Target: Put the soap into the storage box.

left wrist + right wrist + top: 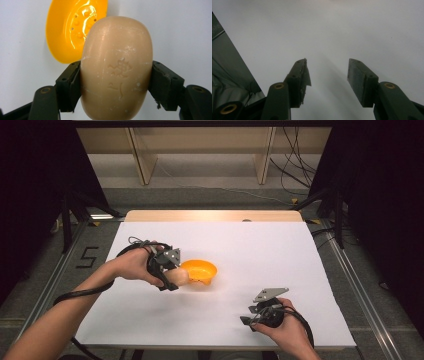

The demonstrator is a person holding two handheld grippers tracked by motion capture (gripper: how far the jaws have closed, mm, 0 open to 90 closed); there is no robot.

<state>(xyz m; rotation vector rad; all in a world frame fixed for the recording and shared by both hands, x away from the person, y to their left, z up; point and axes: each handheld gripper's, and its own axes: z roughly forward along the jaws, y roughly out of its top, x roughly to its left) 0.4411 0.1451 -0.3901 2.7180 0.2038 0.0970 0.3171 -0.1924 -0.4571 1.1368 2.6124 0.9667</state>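
Tan soap bar (116, 67), oval, embossed on its face: clamped across its short width between the two black jaws of the left gripper (172, 272), long axis running straight out along the jaws, rounded far end pointing at the dish. Orange soap dish (201, 270), shallow and glossy, with raised studs and small drain holes: lies on the white tabletop (260, 250) directly ahead of the held bar; in the left gripper view the bar's tip overlaps the dish's near rim, though contact between the two cannot be judged. Left hand (134, 265): forearm entering from the lower left, wrist roughly level, gripper aimed rightward at the dish, by far the nearer of the two hands. Right gripper (328, 75): jaws apart with nothing between them, one pad's facing tattered, resting low near the front right edge of the tabletop, well apart from dish and soap. Likely coming move: carrying the bar forward over the dish's hollow and releasing it there.
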